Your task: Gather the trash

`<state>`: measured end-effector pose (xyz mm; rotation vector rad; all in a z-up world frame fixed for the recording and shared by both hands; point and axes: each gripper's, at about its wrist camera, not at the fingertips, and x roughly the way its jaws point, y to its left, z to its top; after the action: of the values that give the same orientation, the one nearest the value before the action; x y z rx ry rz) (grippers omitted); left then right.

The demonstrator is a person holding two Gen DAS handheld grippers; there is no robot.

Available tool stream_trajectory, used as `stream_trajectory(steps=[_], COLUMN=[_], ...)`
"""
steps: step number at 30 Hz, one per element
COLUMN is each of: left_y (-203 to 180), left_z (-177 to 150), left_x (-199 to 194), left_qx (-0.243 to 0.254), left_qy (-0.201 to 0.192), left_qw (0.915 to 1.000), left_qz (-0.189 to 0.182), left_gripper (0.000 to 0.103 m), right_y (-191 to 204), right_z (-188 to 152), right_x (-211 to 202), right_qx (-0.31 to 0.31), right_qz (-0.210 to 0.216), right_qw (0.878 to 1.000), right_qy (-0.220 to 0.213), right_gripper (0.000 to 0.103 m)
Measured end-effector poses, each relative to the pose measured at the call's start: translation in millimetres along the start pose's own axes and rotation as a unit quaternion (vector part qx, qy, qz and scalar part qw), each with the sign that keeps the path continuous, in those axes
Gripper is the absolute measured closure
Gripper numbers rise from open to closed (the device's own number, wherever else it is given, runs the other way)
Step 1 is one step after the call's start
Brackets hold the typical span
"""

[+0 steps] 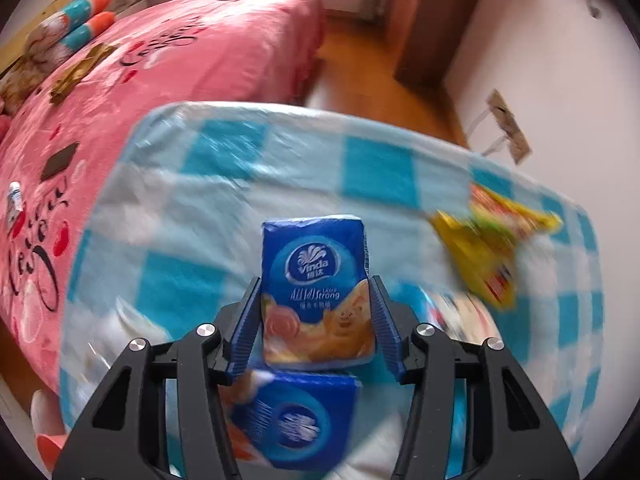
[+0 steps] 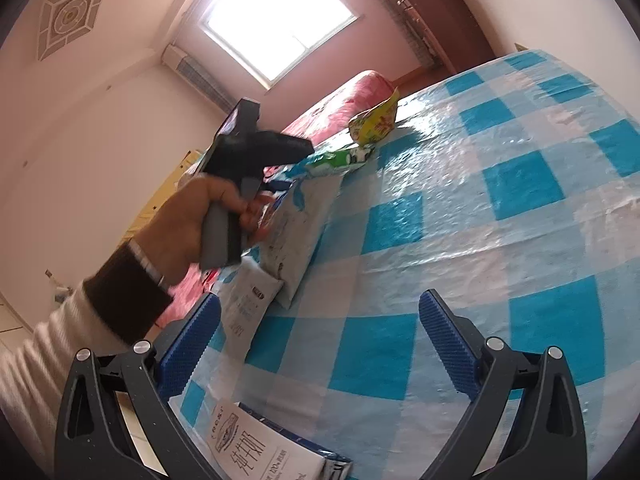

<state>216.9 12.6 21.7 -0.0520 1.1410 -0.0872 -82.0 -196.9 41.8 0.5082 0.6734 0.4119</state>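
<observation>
My left gripper (image 1: 316, 280) is shut on a blue Vinda tissue pack (image 1: 316, 264), which stands sharp between the blue pads above the blurred blue-and-white checked tablecloth (image 1: 240, 184). A second blue tissue pack (image 1: 296, 420) lies on the cloth just beneath it. To the right lies a yellow snack wrapper (image 1: 492, 248), also visible as the yellow snack wrapper (image 2: 374, 122) at the table's far edge. My right gripper (image 2: 320, 344) hangs open and empty over the cloth (image 2: 480, 240). A person's hand (image 2: 200, 224) holds the left gripper's handle at the table's left side.
A green-and-white wrapper (image 2: 340, 158), two pale pouches (image 2: 296, 224) and a white carton (image 2: 256, 448) lie along the table's left edge. A pink bed (image 1: 180, 60) stands beyond the table, with wooden floor (image 1: 360, 80) and a brown cabinet (image 1: 432, 20) behind. A white wall (image 1: 560, 100) runs on the right.
</observation>
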Motion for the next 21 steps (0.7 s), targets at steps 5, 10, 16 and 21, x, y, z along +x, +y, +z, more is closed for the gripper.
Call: stream_trajectory(steps=[5, 10, 16, 21], left_y=[-23, -51, -64, -45], left_z=[-42, -90, -127, -145], left_x=[-18, -38, -67, -117], left_qx=[0.020, 0.054, 0.085, 0.103], left_qy=[0.006, 0.028, 0.025, -0.045], left_qw=[0.9983, 0.9911, 0.9821, 0.9865], left_qz=[-0.054, -0.119, -0.166, -0.119], left_gripper=[0.053, 0.053, 0.053, 0.038], right_y=[-8, -21, -33, -33], right_z=[4, 8, 10, 9], right_x=[-9, -20, -27, -19], right_qx=[0.011, 0.032, 0.046, 0.033], right_qz=[-0.010, -0.024, -0.032, -0.026], right_qw=[1.000, 0.998, 0.997, 0.999], right_qy=[-0.017, -0.039, -0.047, -0.027], right_gripper=[0.005, 0.005, 0.005, 0.005])
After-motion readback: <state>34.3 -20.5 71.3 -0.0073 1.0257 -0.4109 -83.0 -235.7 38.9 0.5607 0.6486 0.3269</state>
